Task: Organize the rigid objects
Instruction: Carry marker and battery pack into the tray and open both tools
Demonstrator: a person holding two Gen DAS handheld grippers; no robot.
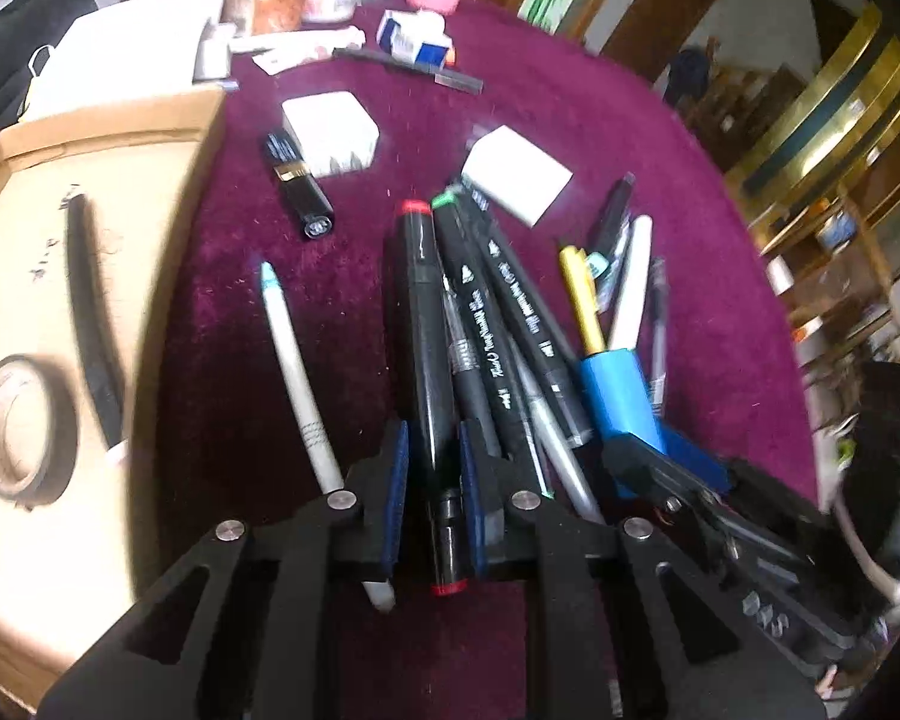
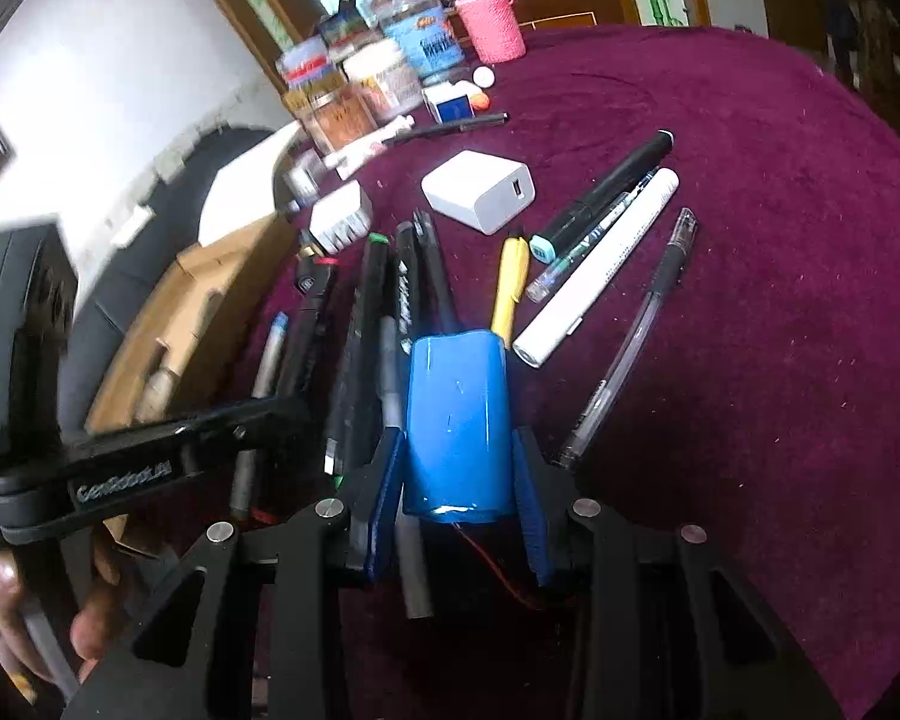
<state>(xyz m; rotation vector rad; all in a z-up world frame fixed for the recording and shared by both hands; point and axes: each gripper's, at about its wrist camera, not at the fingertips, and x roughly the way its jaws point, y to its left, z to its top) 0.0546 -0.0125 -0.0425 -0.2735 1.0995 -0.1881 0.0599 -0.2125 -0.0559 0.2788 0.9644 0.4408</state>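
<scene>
My left gripper is shut on a black marker with red end caps, held over the purple tablecloth. Beside it lie other black markers and a silver pen. My right gripper is shut on a blue battery pack with red wire trailing behind; it also shows in the left wrist view. A white pen with a light blue tip lies left of the left gripper. A yellow pen, a white marker and a clear pen lie ahead of the right gripper.
A cardboard box holds a tape roll and a dark stick at the left. Two white chargers, a black lipstick tube, jars and a pink cup stand farther back.
</scene>
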